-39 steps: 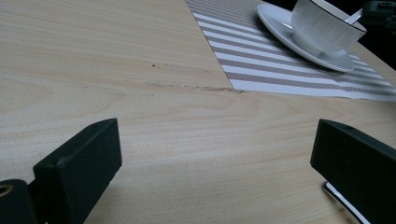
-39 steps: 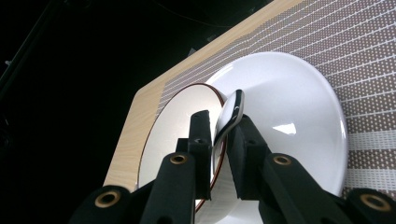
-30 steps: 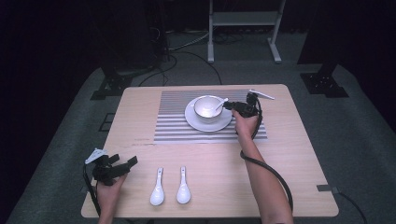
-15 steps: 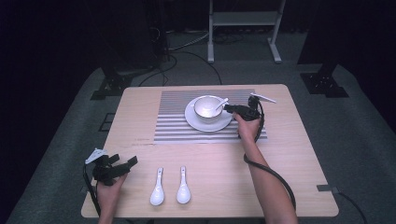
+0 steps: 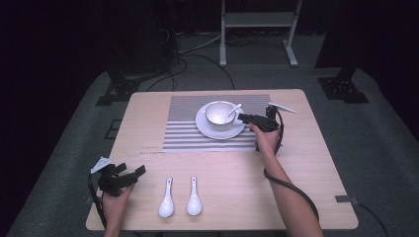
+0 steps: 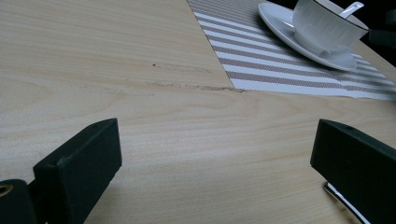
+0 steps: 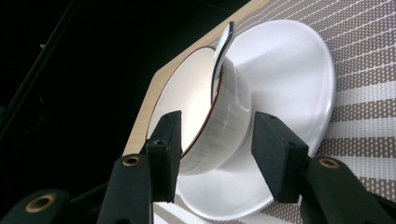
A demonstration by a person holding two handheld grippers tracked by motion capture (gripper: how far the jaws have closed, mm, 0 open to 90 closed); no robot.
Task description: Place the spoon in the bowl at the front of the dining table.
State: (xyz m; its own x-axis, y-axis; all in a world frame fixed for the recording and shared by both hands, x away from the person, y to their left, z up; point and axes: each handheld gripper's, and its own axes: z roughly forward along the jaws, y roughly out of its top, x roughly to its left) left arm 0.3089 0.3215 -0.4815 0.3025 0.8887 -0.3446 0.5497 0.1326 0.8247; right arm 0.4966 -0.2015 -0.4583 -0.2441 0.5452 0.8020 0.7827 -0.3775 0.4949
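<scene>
I am holding the right claw [image 5: 243, 117] at the bowl [image 5: 220, 112], its jaws spread wide, one on each side of the rim without gripping. The bowl is sitting on a white saucer [image 5: 214, 131] on the striped mat [image 5: 183, 133], a spoon [image 5: 234, 108] leaning inside it. Well away from the bowl, toward the counter's [image 5: 306, 163] near left corner, my left claw [image 5: 132, 174] is resting wide and empty, two white spoons [image 5: 167, 199] lying just beside it.
</scene>
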